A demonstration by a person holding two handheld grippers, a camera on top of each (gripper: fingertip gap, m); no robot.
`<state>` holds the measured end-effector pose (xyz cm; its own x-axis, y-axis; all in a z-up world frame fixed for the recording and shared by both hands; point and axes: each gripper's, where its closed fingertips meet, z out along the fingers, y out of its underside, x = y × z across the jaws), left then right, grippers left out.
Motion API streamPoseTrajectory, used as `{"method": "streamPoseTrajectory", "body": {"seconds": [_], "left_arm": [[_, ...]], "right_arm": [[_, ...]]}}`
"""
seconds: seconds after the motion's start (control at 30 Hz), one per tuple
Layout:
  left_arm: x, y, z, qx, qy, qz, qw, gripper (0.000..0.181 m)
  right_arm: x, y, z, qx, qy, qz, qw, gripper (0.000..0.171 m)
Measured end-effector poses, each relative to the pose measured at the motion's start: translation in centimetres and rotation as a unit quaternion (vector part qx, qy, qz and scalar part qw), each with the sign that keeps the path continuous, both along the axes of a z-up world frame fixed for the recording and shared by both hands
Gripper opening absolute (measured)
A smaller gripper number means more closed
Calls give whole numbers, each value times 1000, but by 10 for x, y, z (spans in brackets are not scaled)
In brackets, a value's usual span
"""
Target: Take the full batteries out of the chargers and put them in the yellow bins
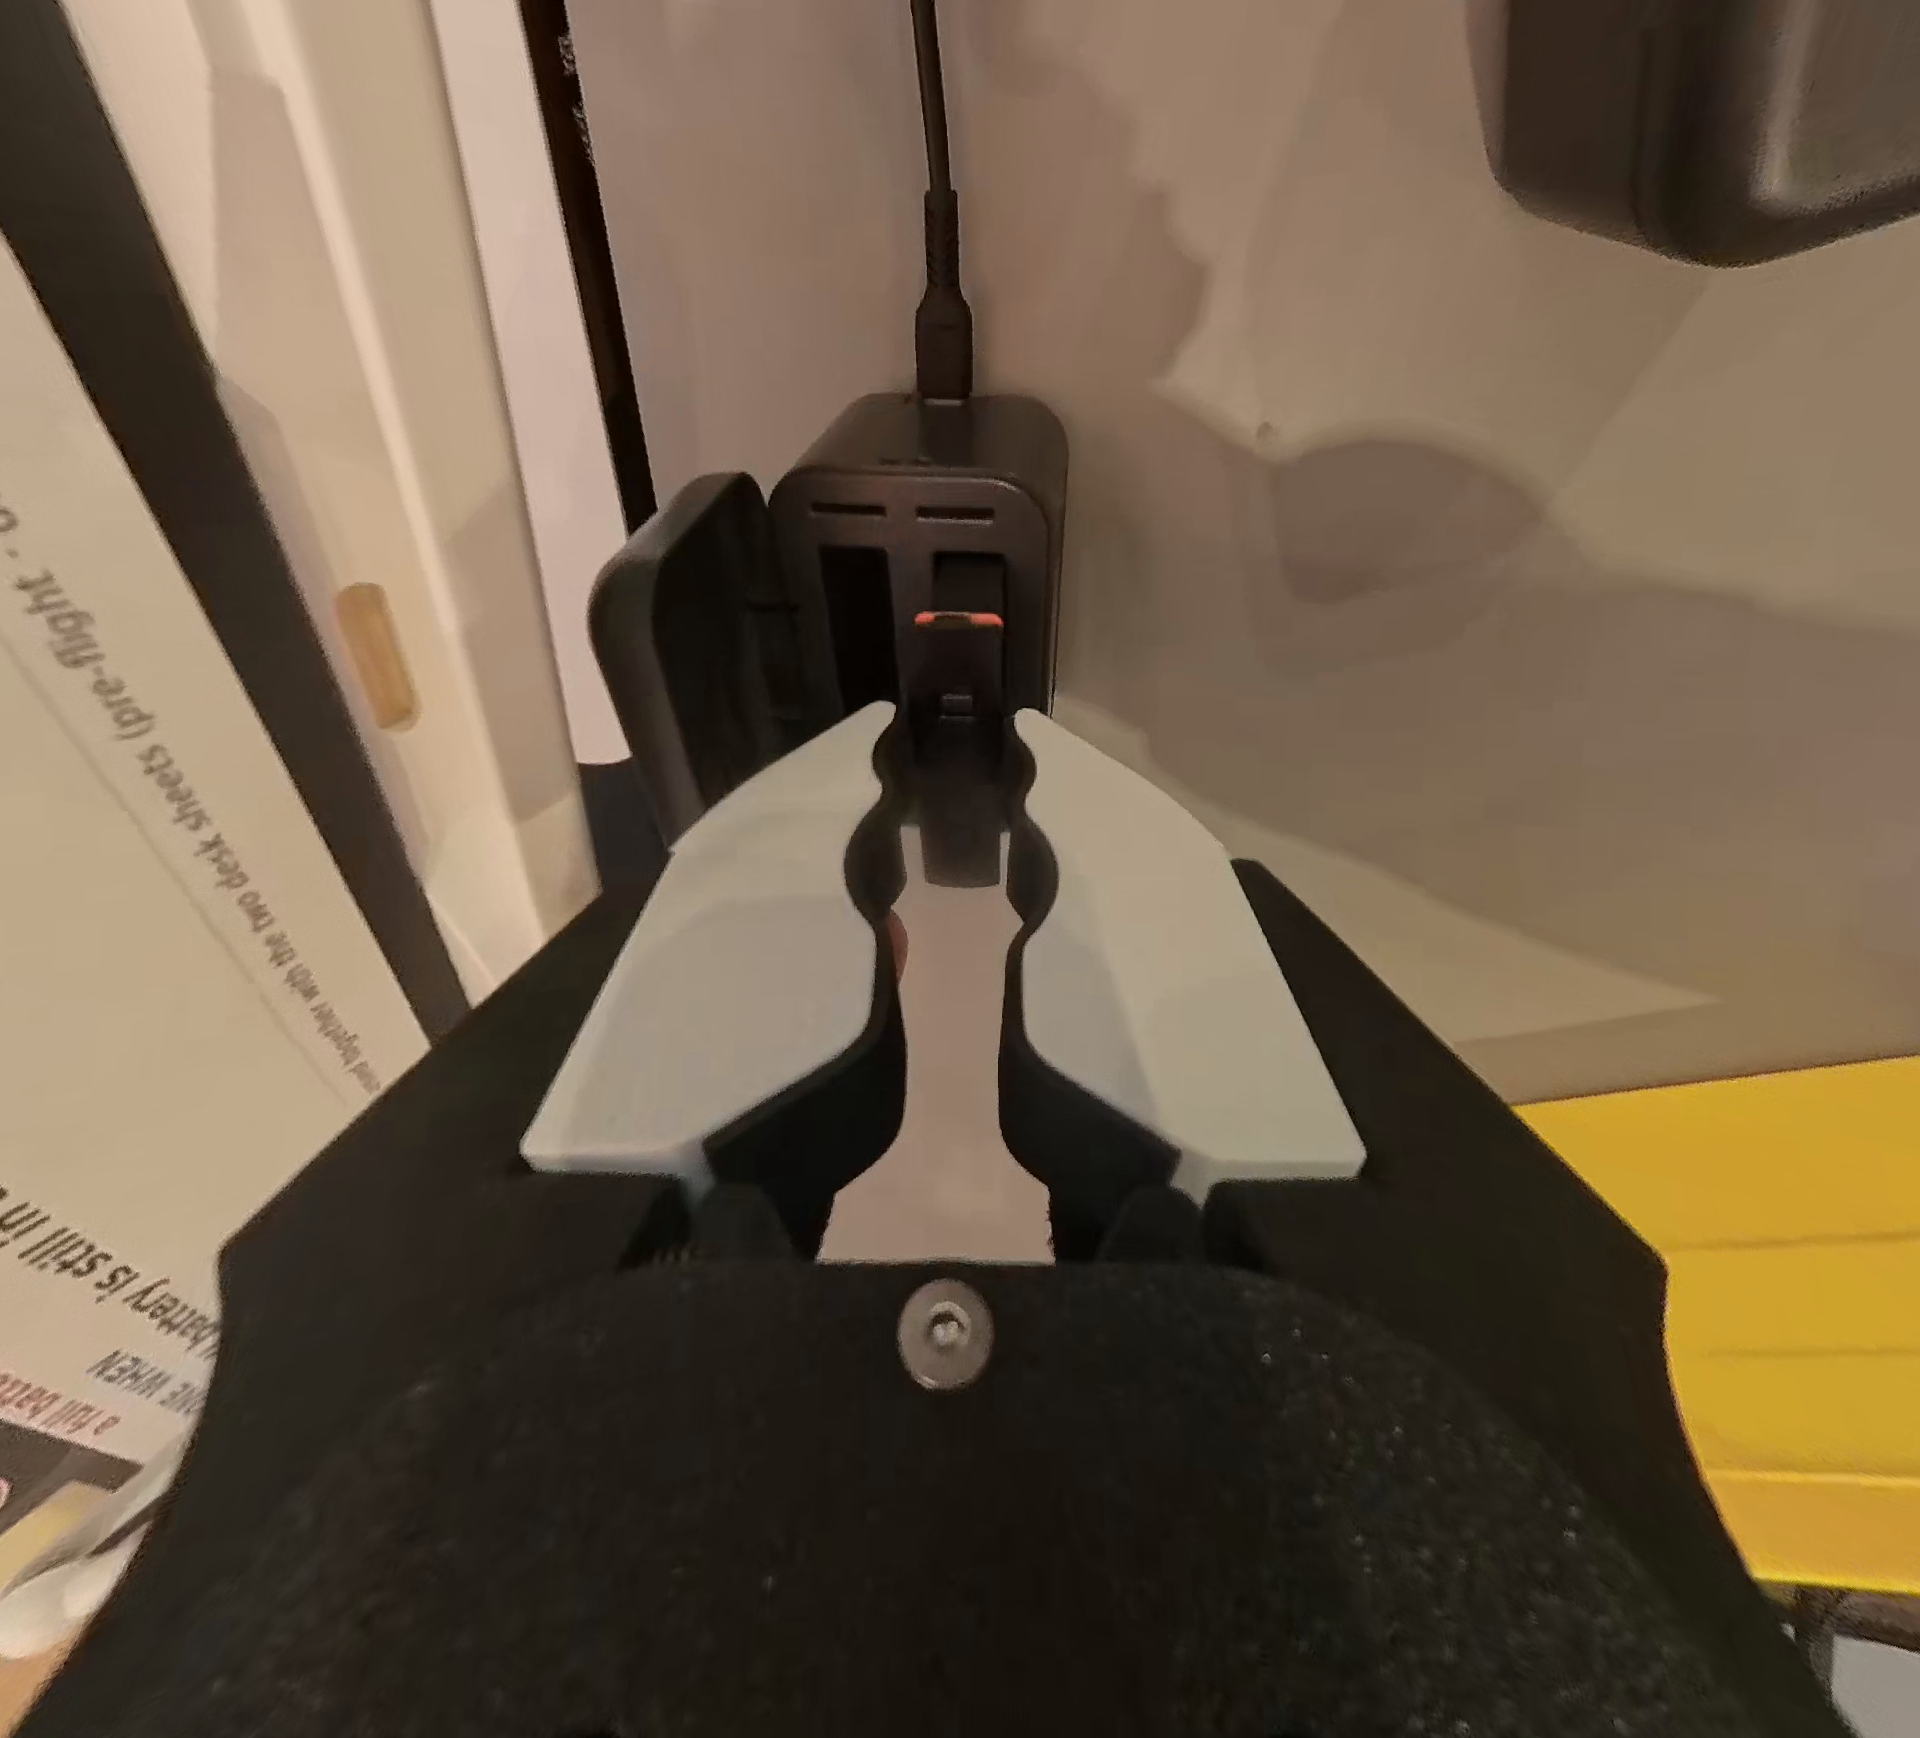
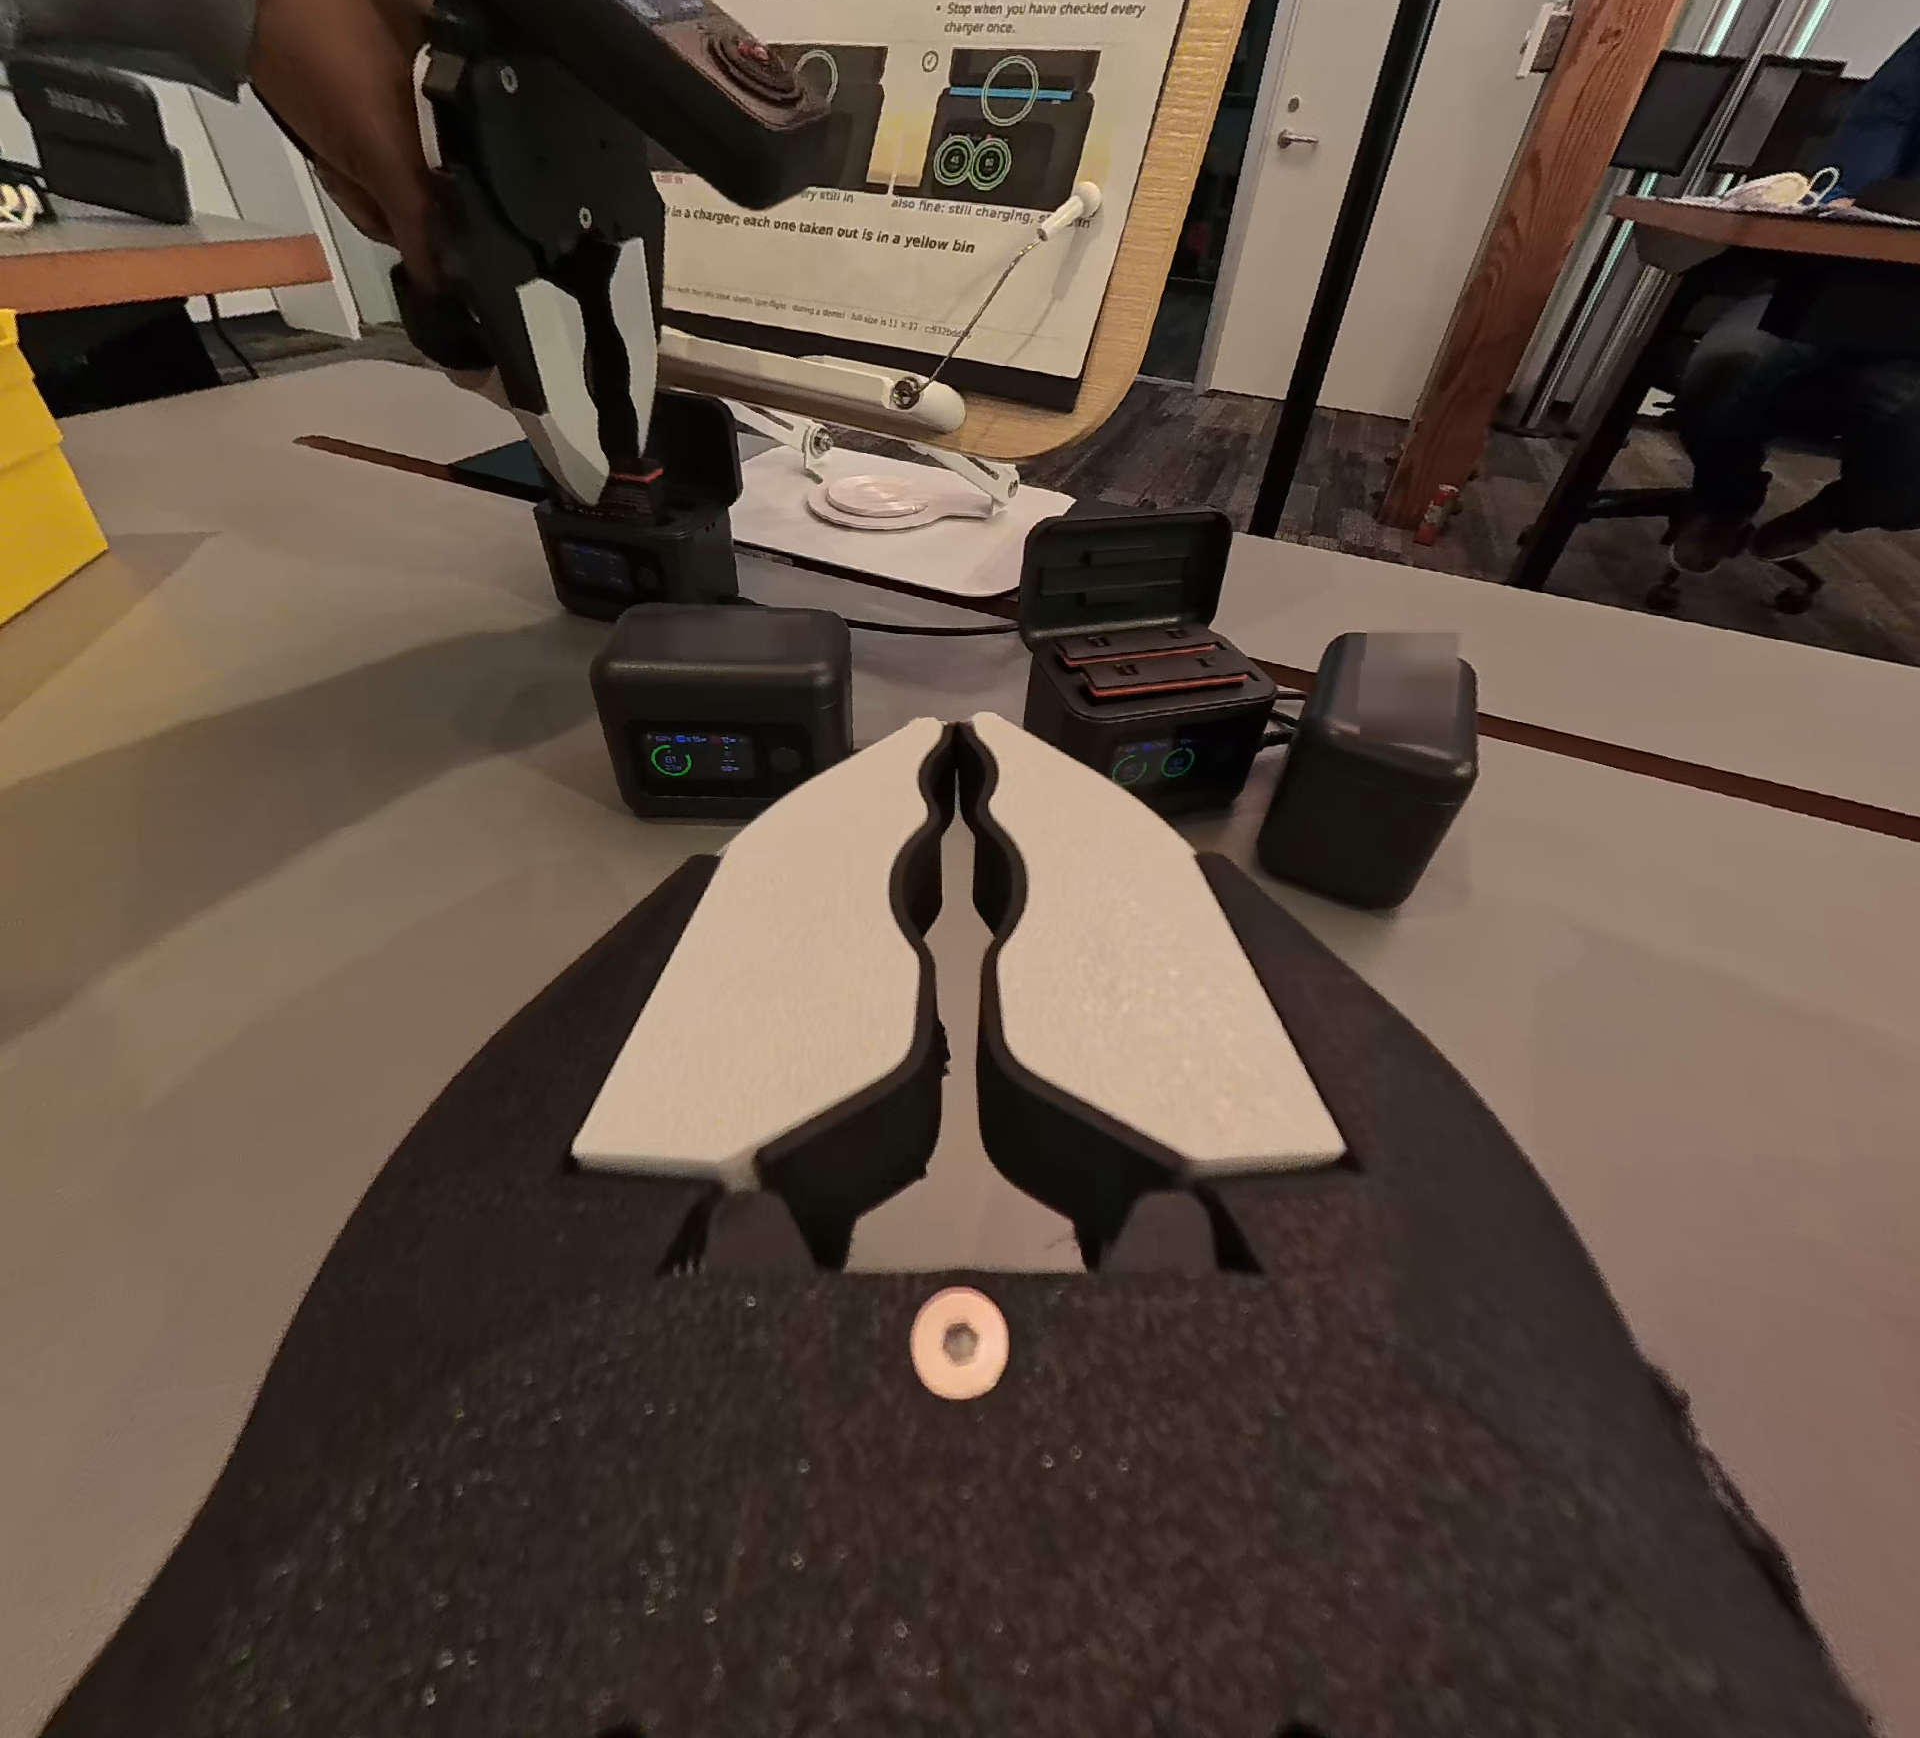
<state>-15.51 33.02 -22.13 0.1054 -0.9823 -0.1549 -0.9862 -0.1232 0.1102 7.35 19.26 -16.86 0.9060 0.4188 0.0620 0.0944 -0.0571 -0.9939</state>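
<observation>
Pulling status from both wrist cams:

Left wrist, grip: left gripper [image 1: 954, 732] had its fingers clamped on a black battery [image 1: 954, 743] with an orange band, part-way out of the open charger [image 1: 935, 545].
Left wrist, charger: lid swung open to the left, cable [image 1: 940, 254] plugged into the far side, the slot next to the battery looked empty.
Left wrist, bin: yellow bin [image 1: 1714, 1273] showed at the lower right, near the gripper body; contents not visible.
Right wrist, own gripper: right gripper [image 2: 954, 738] had fingertips pressed together on nothing and hung above the grey table [image 2: 312, 857].
Right wrist, chargers: a closed charger [image 2: 720, 701] sat just ahead with its display lit; an opened charger [image 2: 1143, 680] to its right held two batteries [image 2: 1138, 662]; a further closed case [image 2: 1366, 774] stood beside that, no display facing the camera.
Right wrist, far arm: the person's hand [image 2: 343, 88] held the left tool tilted steeply down into the rear charger, fingers around the battery top.
Right wrist, backdrop: instruction board [image 2: 935, 78] stood behind the chargers.
Progress: early by my read. No battery seen in a bin, one extraction underway, other chargers not emptied.
</observation>
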Motion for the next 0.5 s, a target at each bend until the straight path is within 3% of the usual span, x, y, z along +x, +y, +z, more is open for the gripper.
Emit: {"method": "streamPoseTrajectory", "body": {"seconds": [0.5], "left_arm": [[3,2,2,25,-33,-12,999,19]], "right_arm": [[0,0,0,2,-4,0,1000,0]]}}
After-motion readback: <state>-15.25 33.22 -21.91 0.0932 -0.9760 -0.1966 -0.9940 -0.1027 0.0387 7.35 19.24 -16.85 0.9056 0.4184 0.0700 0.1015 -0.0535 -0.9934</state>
